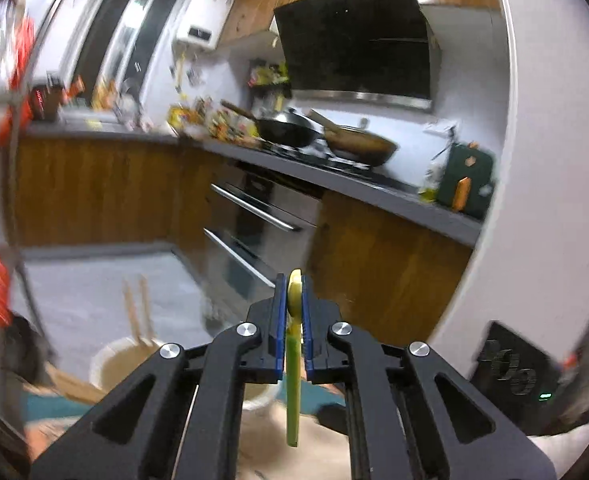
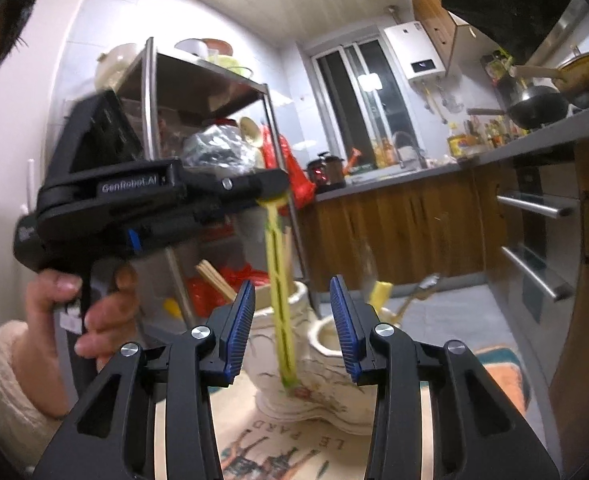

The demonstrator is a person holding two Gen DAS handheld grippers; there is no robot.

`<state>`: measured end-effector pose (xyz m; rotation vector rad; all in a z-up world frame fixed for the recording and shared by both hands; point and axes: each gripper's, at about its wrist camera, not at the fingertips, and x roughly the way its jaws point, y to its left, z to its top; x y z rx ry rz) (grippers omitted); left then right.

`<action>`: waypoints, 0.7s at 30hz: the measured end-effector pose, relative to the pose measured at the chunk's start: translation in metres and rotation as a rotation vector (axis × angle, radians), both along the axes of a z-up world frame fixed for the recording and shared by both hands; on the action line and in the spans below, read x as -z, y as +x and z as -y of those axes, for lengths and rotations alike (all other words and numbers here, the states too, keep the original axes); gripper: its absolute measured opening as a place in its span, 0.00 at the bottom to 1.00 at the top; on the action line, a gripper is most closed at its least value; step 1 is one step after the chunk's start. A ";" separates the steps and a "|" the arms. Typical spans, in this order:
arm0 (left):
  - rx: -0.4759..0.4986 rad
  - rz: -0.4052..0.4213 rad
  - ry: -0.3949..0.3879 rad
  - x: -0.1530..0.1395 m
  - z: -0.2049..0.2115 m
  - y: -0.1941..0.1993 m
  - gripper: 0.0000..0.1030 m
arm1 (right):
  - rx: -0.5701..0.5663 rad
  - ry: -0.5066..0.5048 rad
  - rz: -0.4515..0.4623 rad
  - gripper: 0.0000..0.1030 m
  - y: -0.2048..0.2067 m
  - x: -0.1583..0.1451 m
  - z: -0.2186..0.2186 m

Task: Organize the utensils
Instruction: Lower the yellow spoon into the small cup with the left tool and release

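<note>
My left gripper (image 1: 293,300) is shut on a yellow-green plastic utensil (image 1: 293,380); its head sits between the blue pads and its handle hangs down. In the right wrist view the left gripper (image 2: 272,200) holds this utensil (image 2: 280,300) hanging in front of a cream ceramic utensil holder (image 2: 318,368) with two cups. Wooden chopsticks (image 2: 214,284) stand in the left cup; a yellow-handled utensil (image 2: 380,294) and a spoon (image 2: 418,294) stand in the right cup. My right gripper (image 2: 292,320) is open and empty, just before the holder. The holder (image 1: 110,364) with chopsticks (image 1: 136,308) shows low left in the left wrist view.
The holder stands on a printed cloth (image 2: 294,452). A metal shelf rack (image 2: 198,92) with bags is behind on the left. A kitchen counter (image 1: 374,188) with woks (image 1: 290,128), oven drawers (image 1: 250,216) and wooden cabinets fills the background.
</note>
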<state>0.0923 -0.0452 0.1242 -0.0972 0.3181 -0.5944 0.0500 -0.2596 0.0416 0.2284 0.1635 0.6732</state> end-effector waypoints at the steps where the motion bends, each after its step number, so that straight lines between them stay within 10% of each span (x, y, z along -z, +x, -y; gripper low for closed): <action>1: -0.022 0.022 0.025 -0.002 0.004 0.000 0.06 | 0.007 0.001 -0.008 0.40 0.000 0.001 0.002; 9: -0.178 0.161 0.101 -0.007 0.024 0.014 0.06 | 0.060 0.018 -0.077 0.40 -0.001 0.015 0.020; 21: -0.201 0.064 0.206 0.040 0.030 0.038 0.06 | 0.097 -0.122 -0.174 0.42 -0.001 0.041 0.009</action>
